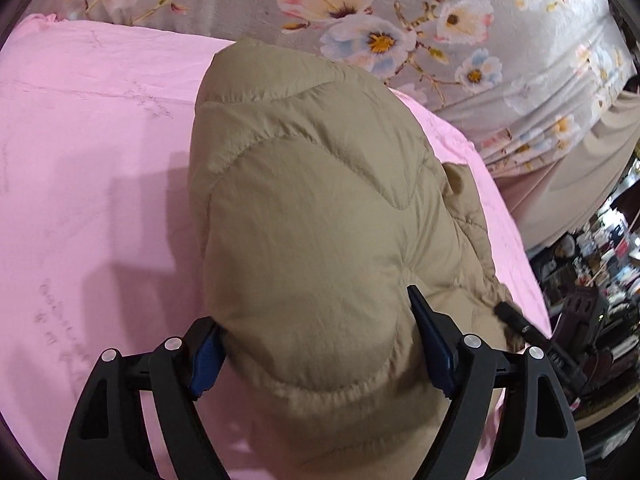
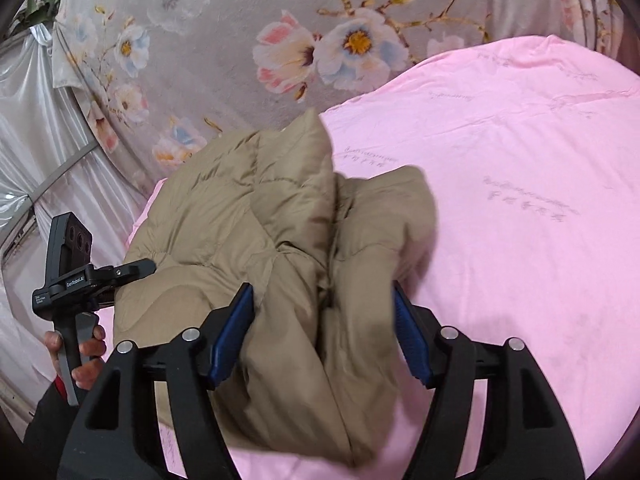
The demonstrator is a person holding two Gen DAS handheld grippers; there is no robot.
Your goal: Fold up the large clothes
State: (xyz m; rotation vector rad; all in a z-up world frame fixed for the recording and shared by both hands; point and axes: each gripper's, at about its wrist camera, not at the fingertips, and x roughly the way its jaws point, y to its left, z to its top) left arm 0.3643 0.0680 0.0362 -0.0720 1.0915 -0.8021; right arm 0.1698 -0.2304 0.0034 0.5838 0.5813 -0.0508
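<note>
Tan quilted puffer jacket bundled up on a pink sheet that covers the bed. A grey floral bedspread lies beyond the pink sheet.

Left tongs: blue pads pressed against either side of a puffy fold of the jacket, cloth bulging between and over them. Clenched on the jacket, spread wide by its bulk.

Right tongs: blue pads on both flanks of a thick doubled fold of the same jacket, which hangs down between the black fingers. Also grasping the jacket.

From the right wrist view, the left tongs show at the far side of the bundle, tip touching the fabric, with the person's left hand around the handle.

Cluttered shelving beyond the bed edge; contents too small and blurred to make out. White satin drape at the other side.
</note>
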